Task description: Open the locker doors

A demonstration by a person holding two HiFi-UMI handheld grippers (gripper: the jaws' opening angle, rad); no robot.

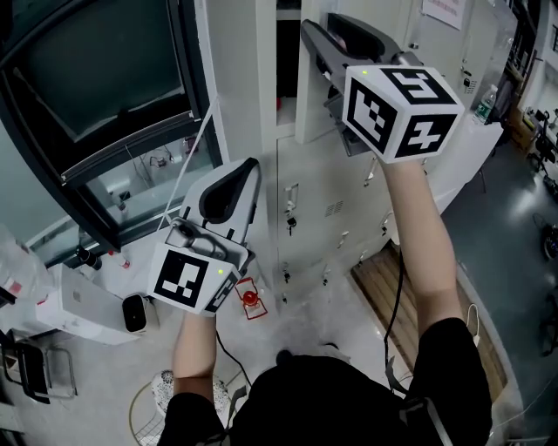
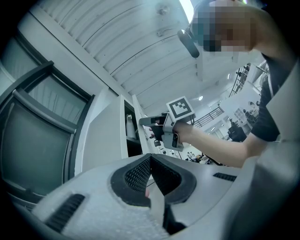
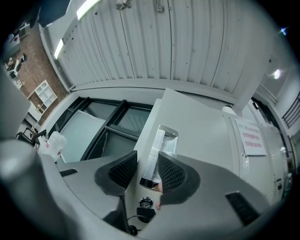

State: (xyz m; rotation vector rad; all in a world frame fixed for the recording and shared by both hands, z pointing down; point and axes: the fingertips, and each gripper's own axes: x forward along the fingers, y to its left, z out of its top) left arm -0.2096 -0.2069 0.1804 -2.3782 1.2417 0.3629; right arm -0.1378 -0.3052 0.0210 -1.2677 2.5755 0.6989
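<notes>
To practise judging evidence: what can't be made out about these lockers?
Open locker interior: head view, dark, cut off by the top edge.
Door handle: head view, hidden behind the right gripper.
Notice print: right gripper view, too small.

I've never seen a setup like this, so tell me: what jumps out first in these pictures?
First, the big black-and-white marker cube on the right gripper, raised high in the head view to the white lockers. In its own view, its open jaws straddle a metal door handle. The left gripper hangs lower, shut and empty.
</notes>
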